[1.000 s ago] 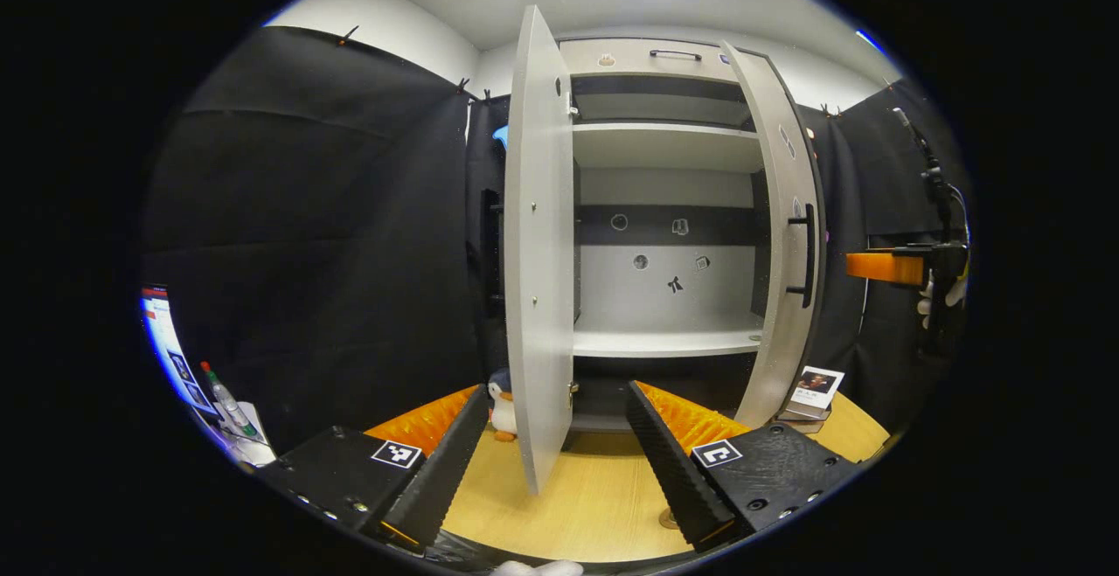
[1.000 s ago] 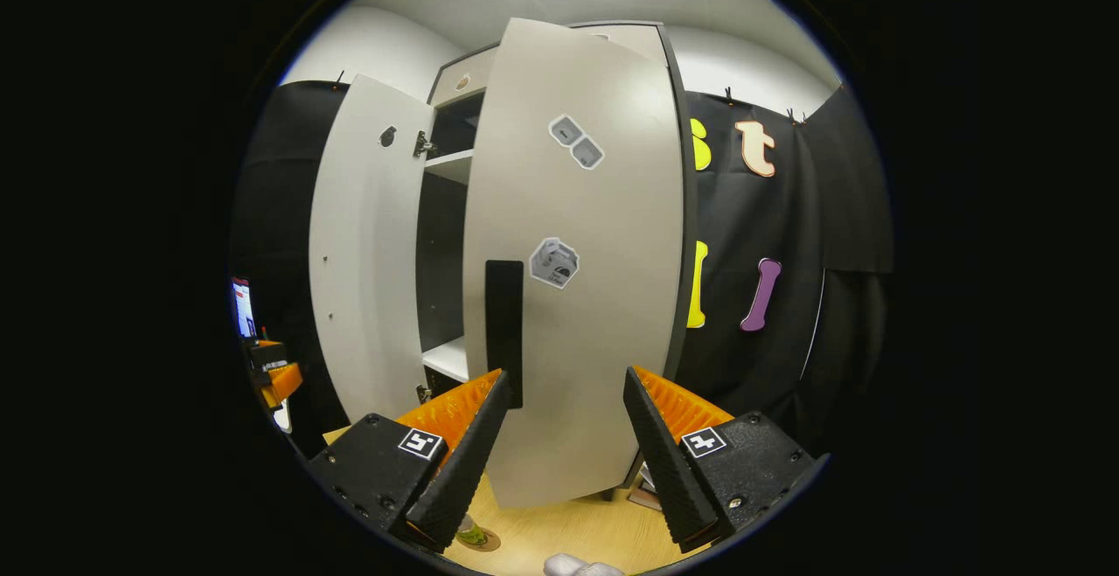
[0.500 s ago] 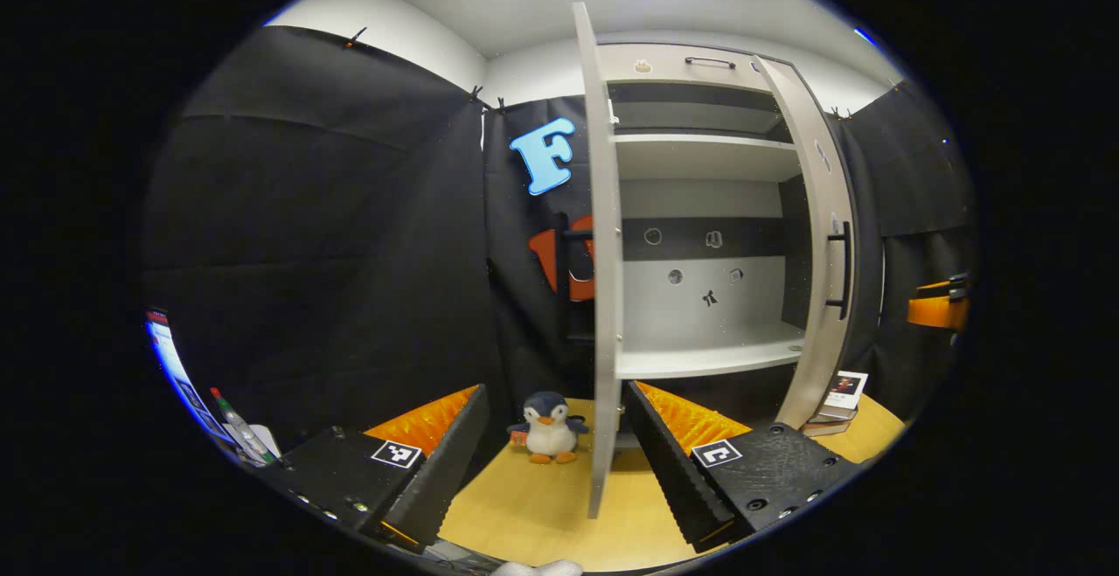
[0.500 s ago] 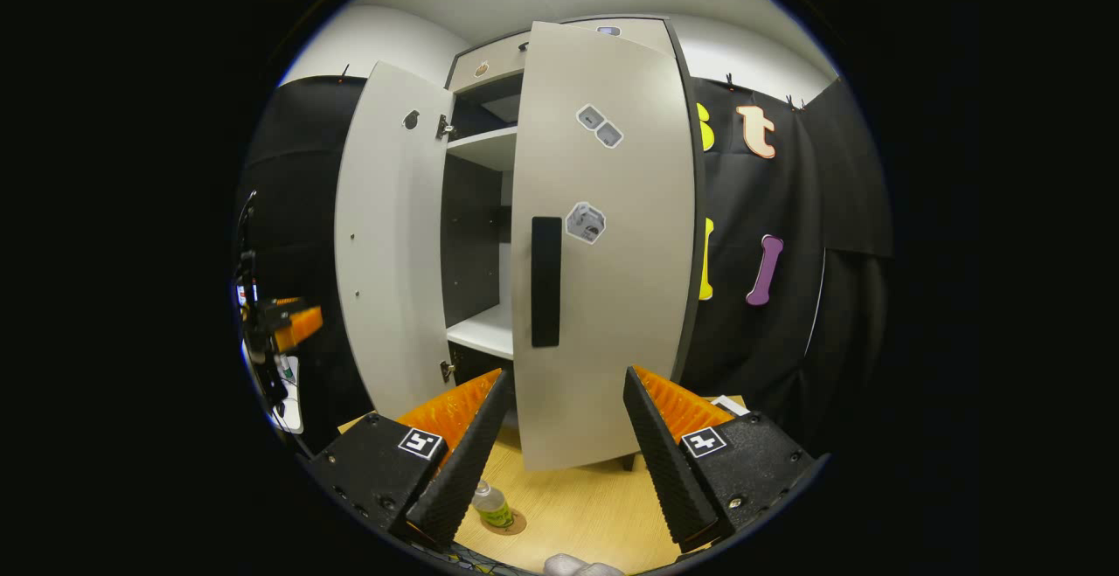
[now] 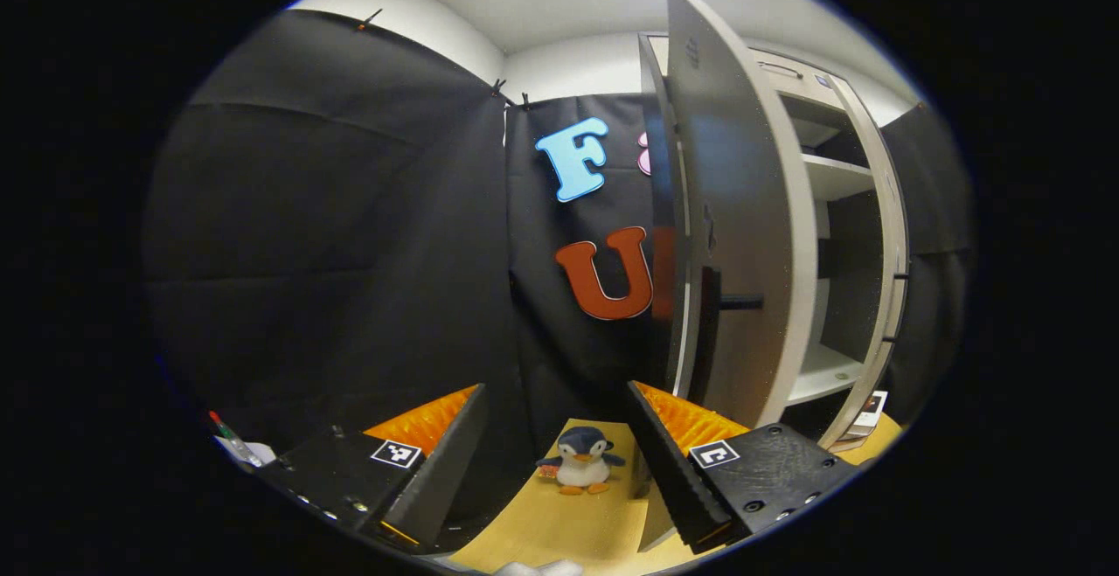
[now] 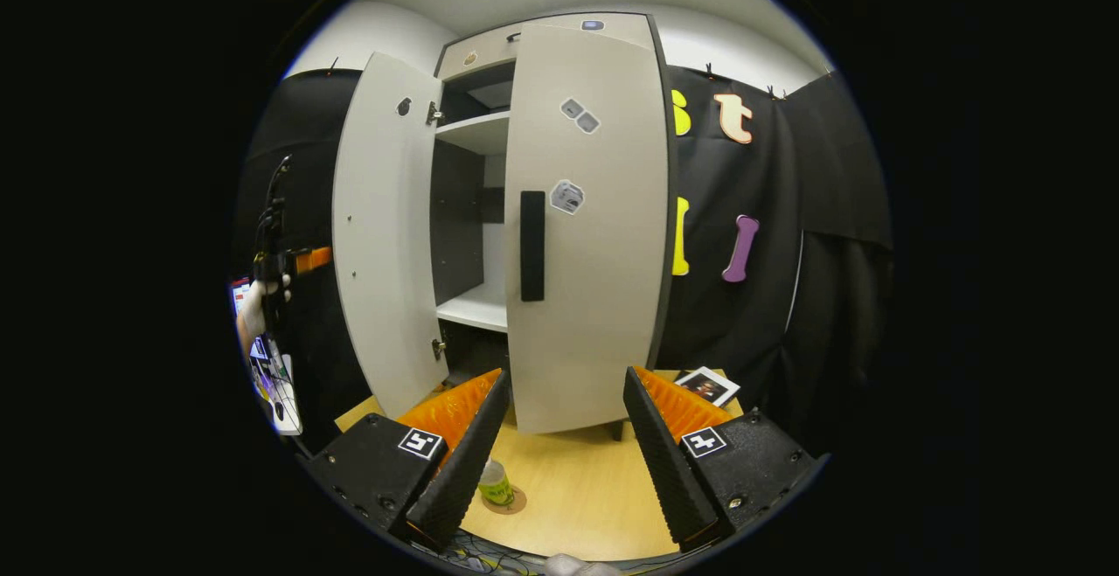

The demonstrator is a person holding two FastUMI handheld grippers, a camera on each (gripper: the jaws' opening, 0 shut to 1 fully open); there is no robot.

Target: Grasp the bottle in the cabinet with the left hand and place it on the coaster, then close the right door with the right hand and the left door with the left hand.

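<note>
In the right gripper view a small clear bottle with a green label stands on a round coaster on the wooden table, just beside my right gripper's left finger. My right gripper is open, a short way back from the right door, which lies close against the cabinet front. The left door stands wide open. Beyond that door a hand holds my left gripper. In the left gripper view my left gripper is open and empty, facing the outer side of the left door near its dark handle.
A penguin plush sits on the table between my left fingers, against the black cloth wall. A photo on a small stack lies right of the cabinet. The empty cabinet shelf shows between the doors. A screen is at far left.
The left gripper has swung left around the open left door to its outer side. The right gripper has backed away from the right door, which has swung in toward the cabinet.
</note>
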